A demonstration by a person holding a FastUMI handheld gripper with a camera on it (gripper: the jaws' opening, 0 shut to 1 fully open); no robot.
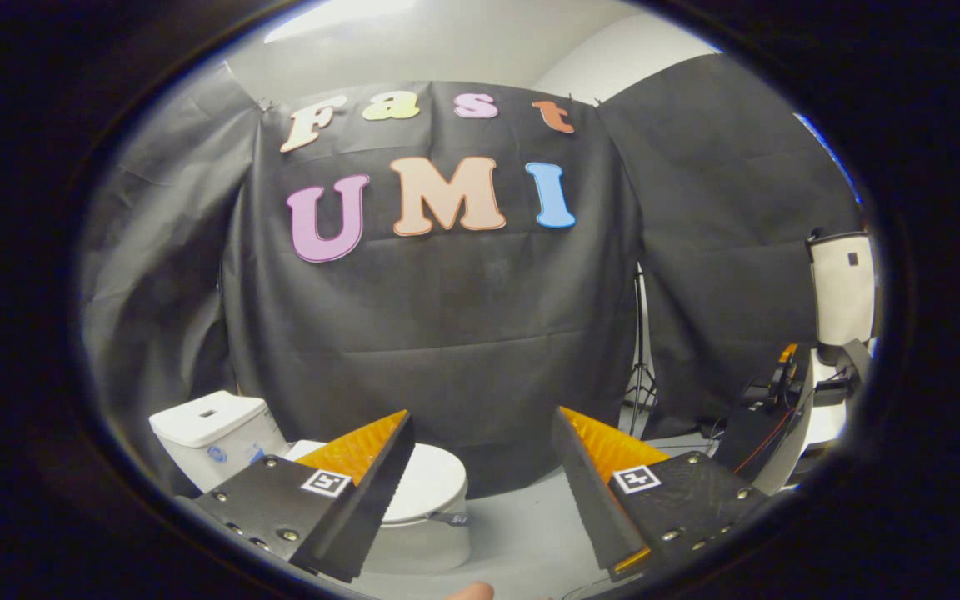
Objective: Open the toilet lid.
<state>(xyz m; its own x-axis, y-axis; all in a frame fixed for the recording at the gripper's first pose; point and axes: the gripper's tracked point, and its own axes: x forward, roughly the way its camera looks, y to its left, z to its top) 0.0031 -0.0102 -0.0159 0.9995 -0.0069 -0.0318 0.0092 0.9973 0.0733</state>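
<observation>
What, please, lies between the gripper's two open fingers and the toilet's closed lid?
Nothing: in the gripper view the open gripper holds only air, and the toilet lid sits beyond and partly behind one finger, over bare grey floor.

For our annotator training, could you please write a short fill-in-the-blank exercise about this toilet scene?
1. The gripper has its fingers ____, with nothing between them.
2. The toilet lid is ____ on the bowl, not yet raised.
3. The toilet tank stands against a ____ cloth wall.
4. A strap hangs at the lid's ____ edge.

Missing words: open; down; black; front
</observation>
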